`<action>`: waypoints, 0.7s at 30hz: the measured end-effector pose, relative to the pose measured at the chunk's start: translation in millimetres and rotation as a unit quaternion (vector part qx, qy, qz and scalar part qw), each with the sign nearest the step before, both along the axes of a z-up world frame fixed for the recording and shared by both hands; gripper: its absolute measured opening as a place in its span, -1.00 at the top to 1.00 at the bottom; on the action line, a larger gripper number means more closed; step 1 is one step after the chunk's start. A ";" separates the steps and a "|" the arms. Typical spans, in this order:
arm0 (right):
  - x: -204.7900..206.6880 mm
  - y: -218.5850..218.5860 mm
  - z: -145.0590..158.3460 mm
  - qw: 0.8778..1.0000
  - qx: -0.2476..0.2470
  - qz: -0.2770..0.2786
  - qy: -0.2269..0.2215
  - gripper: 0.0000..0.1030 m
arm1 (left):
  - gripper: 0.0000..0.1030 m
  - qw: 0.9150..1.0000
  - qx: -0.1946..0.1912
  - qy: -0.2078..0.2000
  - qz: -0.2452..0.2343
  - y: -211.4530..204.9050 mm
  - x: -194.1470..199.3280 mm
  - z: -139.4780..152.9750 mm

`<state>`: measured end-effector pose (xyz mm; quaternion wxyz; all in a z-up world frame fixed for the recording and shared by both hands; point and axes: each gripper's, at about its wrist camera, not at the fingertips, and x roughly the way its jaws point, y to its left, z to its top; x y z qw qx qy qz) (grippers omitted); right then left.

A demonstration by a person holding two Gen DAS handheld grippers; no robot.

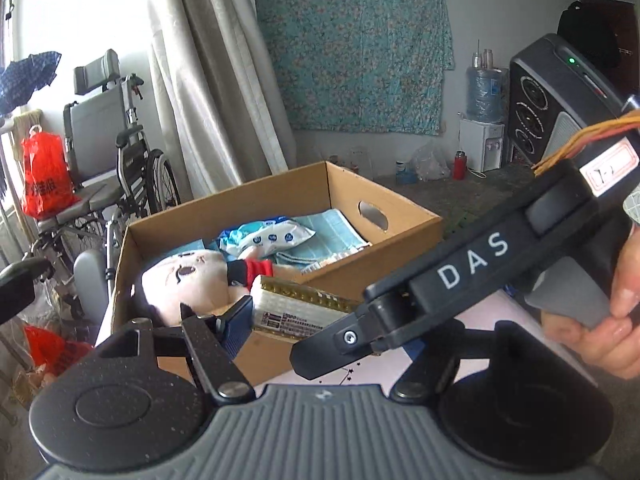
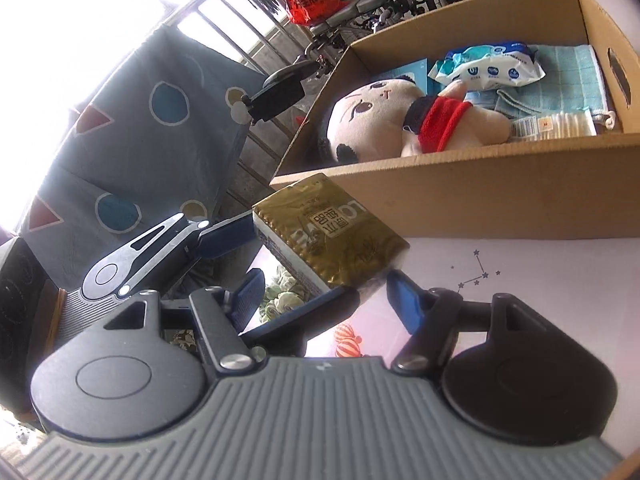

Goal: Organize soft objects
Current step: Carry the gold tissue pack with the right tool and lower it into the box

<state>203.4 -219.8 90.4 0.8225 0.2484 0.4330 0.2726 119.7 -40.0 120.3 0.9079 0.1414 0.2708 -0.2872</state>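
Left wrist view: at the far left a red bag sits on a wheelchair. To its right an open cardboard box stands on a pale pink table. In the box a plush doll lies at the left end, a wipes packet is further back, and a blue towel lies toward the right wall. In front of the box the left gripper has its left finger pad against the end of a gold tissue pack. Its right finger is hidden behind the right gripper, which crosses in from the right, held by a hand. In the right wrist view, the left gripper comes in from the left with one blue finger on the tissue pack's upper left side and the other under its lower edge, so its jaws are clamped on the pack. The pack is held off the table, just outside the box's near wall. The right gripper has its jaws apart. Its fingers flank the pack's lower corner, with a gap on the left side, and neither clearly presses on it. Further right, the doll, wipes and towel lie inside the box.
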 end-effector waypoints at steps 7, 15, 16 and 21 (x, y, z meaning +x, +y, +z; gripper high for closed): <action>32.9 -55.5 25.9 0.998 -0.026 -0.041 -0.029 -0.31 | -0.42 0.998 -0.001 -0.037 -0.048 -41.7 36.1 18.3; 134.7 -99.6 21.0 0.990 -0.119 -0.070 0.021 -0.39 | -0.16 0.993 0.007 0.006 -0.118 -91.4 144.3 19.2; 149.1 -102.1 15.1 0.985 -0.153 -0.072 0.030 -0.44 | -0.14 0.991 0.007 0.030 -0.128 -96.4 158.9 17.6; 207.1 -121.4 -29.9 0.975 -0.172 -0.067 0.124 -0.32 | -0.15 0.976 0.060 0.107 -0.182 -138.5 228.4 -16.0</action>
